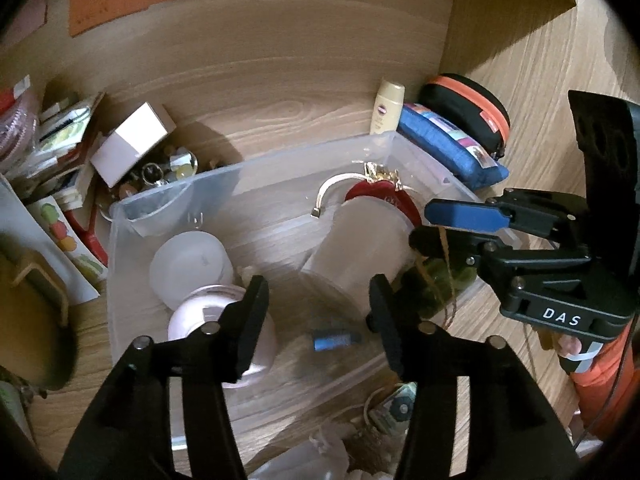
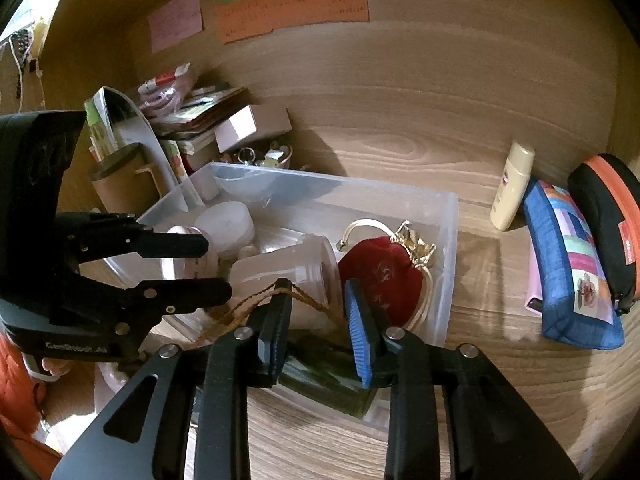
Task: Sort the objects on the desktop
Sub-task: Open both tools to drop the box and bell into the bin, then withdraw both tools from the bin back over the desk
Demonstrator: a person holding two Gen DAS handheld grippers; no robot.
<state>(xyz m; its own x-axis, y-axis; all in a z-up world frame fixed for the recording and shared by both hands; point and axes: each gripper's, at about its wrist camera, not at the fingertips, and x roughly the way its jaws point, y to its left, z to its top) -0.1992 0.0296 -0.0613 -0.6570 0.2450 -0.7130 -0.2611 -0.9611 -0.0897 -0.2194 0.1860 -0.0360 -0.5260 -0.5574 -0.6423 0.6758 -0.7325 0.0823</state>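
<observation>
A clear plastic bin [image 2: 448, 240] sits on the wooden tabletop [image 2: 500, 380], open-topped. Inside it: a red drawstring pouch [image 2: 380, 276] with gold trim and cream cord, lying at the right end; a frosted plastic jar [image 2: 296, 268] on its side, mouth toward the pouch; a round white container [image 2: 228, 224] toward the left rear; a pink-rimmed round jar [image 1: 216, 316] just beside it; a small blue cylinder [image 1: 334, 339] lying flat on the bin floor. A dark green bundle [image 2: 328, 376] tied with brown twine [image 2: 304, 296] rests at the bin's near right corner.

Well apart, on the tabletop: a cream bottle [image 2: 512, 188] upright, a blue patchwork pouch [image 2: 572, 276], a black-and-orange zip case [image 2: 608, 216].
</observation>
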